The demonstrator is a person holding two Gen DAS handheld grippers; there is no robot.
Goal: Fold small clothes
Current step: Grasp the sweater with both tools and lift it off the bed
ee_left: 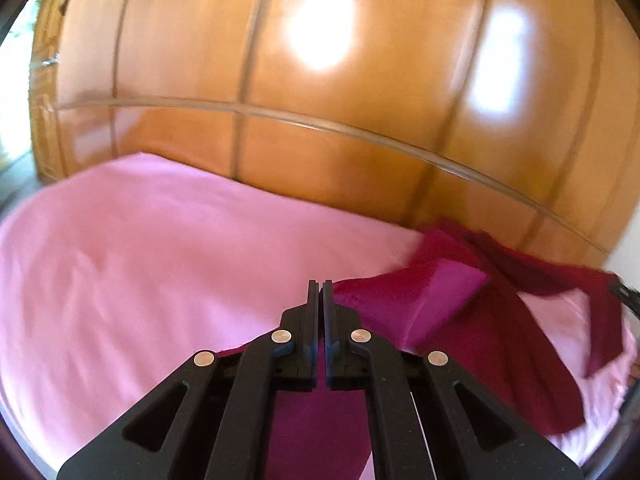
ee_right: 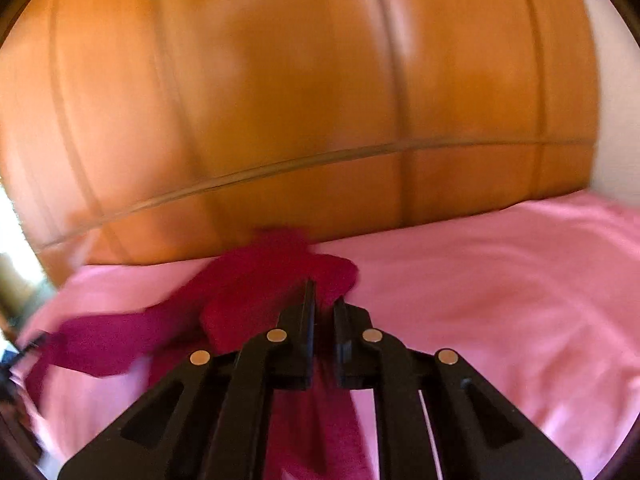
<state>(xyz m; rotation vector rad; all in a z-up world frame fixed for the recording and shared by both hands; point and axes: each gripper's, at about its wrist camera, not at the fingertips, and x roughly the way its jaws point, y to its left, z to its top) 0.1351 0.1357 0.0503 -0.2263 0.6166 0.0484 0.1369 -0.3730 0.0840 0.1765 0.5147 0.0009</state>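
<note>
Both claws pinched the dark red garment (ee_left: 500,320): left claw (ee_left: 320,286) pressed together on its edge, right claw (ee_right: 324,296) nearly closed on cloth. I judged a fold was mid-carry; next I needed to lay the raised fuzzy, limp fabric flat over itself on the smooth pink sheet (ee_left: 140,260) before the glossy wooden wardrobe (ee_left: 320,80).

Your two wrist views look low and close across the pink bed (ee_left: 140,260) toward the wooden wardrobe (ee_left: 320,80), sharing the crimson garment (ee_left: 500,320).
</note>
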